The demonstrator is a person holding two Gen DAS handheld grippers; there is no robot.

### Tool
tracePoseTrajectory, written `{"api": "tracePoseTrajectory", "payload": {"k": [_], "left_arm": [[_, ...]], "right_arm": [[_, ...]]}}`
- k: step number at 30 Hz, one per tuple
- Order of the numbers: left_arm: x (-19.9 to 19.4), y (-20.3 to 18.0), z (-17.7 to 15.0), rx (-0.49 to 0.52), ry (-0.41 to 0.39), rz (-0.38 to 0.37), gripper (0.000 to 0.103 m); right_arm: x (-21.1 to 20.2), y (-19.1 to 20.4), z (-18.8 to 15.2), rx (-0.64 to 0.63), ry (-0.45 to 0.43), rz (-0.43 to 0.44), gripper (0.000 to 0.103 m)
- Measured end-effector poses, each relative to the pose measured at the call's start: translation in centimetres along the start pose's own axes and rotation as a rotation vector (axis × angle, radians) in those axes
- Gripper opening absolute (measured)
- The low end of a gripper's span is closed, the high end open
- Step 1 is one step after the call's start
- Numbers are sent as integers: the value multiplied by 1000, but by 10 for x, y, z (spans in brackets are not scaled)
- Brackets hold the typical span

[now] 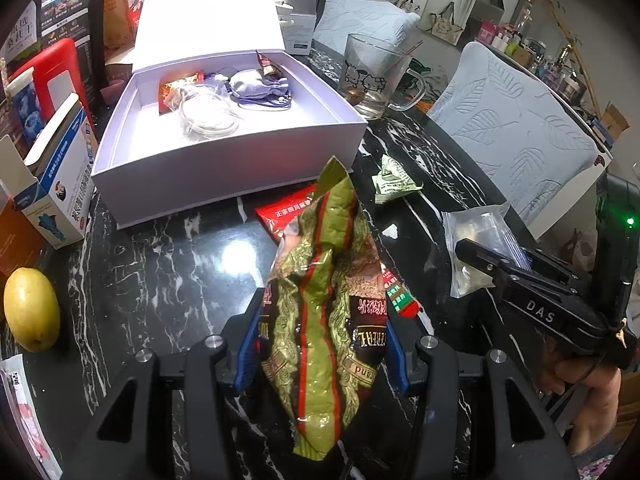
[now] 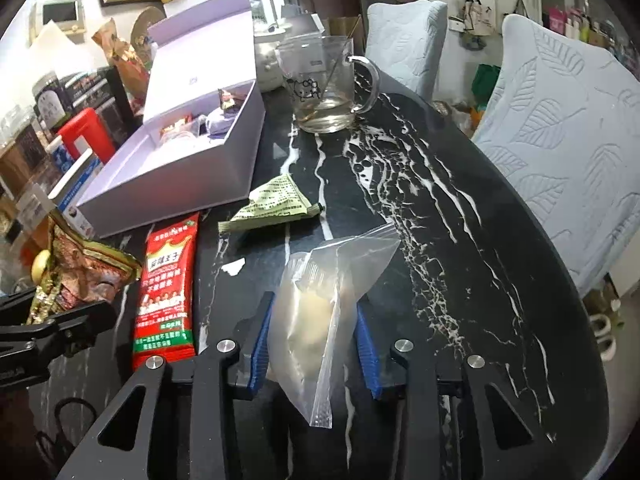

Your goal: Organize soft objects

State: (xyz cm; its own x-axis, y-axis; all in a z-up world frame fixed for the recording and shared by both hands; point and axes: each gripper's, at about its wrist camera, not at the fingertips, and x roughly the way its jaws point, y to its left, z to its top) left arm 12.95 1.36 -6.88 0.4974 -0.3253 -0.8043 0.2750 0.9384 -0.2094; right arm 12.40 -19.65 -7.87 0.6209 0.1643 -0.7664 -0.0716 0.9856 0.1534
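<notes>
My left gripper [image 1: 324, 330] is shut on a crumpled green and brown snack packet [image 1: 320, 256], held upright above the black marble table [image 1: 160, 272]. My right gripper [image 2: 314, 338] is shut on a clear zip bag [image 2: 320, 292] with something pale inside; its blue pads [image 2: 260, 340] press on both sides of the bag. An open white box [image 1: 224, 168] stands behind, holding a purple pouch [image 1: 260, 86], a clear coiled bag and a red packet. A long red packet [image 2: 168, 280] and a folded green sachet [image 2: 276, 204] lie on the table between box and grippers.
A glass mug [image 1: 372, 76] stands right of the box. A yellow fruit [image 1: 30, 312] and a blue and white carton [image 1: 60, 184] sit at the left. Two chairs with pale leaf-pattern covers [image 1: 516, 136] line the table's right edge. A person's hand [image 1: 588, 384] holds the right gripper.
</notes>
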Motion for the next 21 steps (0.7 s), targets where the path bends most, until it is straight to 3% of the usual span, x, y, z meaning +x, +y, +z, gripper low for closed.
{"api": "tracePoseTrajectory", "payload": {"k": [12, 21], "left_arm": [[-16, -8, -11, 15, -29, -9, 51], [-44, -18, -21, 44, -95, -7, 51]], "right_arm": [[-28, -2, -14, 14, -33, 53, 37], [-57, 9, -30, -12, -66, 113, 37]]}}
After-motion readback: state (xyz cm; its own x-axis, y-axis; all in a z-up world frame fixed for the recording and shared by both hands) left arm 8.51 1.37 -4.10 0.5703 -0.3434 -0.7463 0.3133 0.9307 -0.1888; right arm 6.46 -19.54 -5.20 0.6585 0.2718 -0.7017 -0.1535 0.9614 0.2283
